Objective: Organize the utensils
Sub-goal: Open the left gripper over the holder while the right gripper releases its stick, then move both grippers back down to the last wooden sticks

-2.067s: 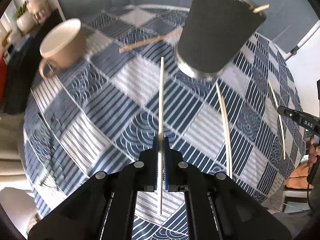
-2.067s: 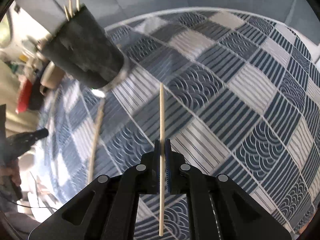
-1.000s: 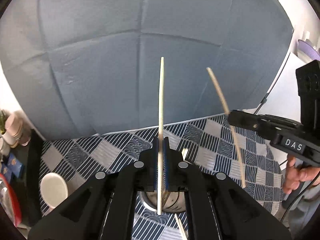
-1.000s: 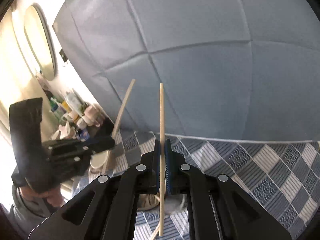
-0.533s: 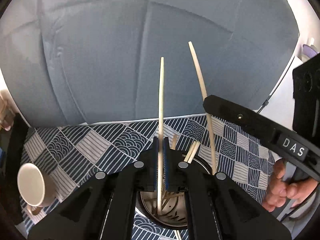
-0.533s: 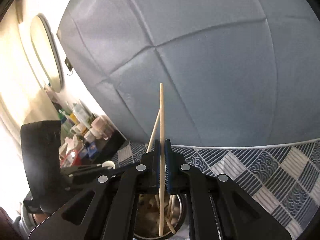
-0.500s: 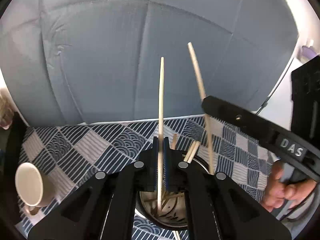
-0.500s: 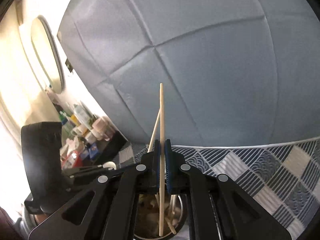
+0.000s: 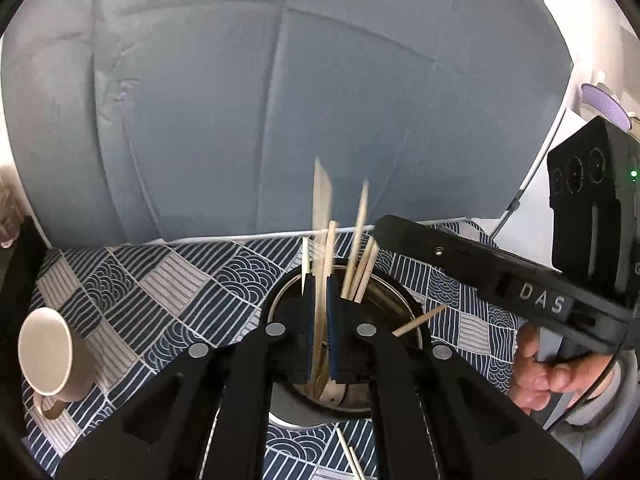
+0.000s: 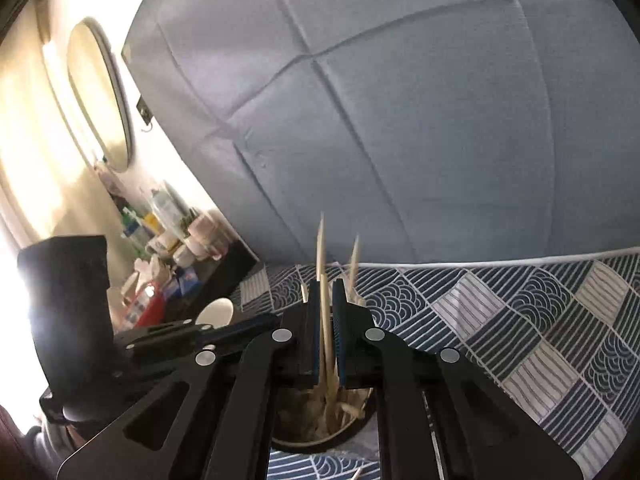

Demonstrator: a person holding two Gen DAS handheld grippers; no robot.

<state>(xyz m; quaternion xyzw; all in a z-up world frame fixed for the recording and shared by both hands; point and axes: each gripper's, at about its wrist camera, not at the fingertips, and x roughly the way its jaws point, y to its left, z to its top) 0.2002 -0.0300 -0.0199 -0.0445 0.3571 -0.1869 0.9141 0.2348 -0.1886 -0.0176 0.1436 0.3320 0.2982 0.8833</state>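
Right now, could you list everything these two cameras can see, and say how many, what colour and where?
holder: one, dark with a metal inside, on the cloth under both grippers
chopsticks: several, pale wood, standing in the holder; two more on the cloth nearer the camera
mug: one, cream, on the cloth left of the holder
tablecloth: one, blue-and-white patchwork
padded panel: one, grey-blue, behind the table
mirror: one, oval, on the wall
bottles and jars: many, mixed colours, on a dark shelf
left gripper: black, blue pads, a blurred chopstick between them
right gripper: same, likewise
hand: one, holding the right gripper
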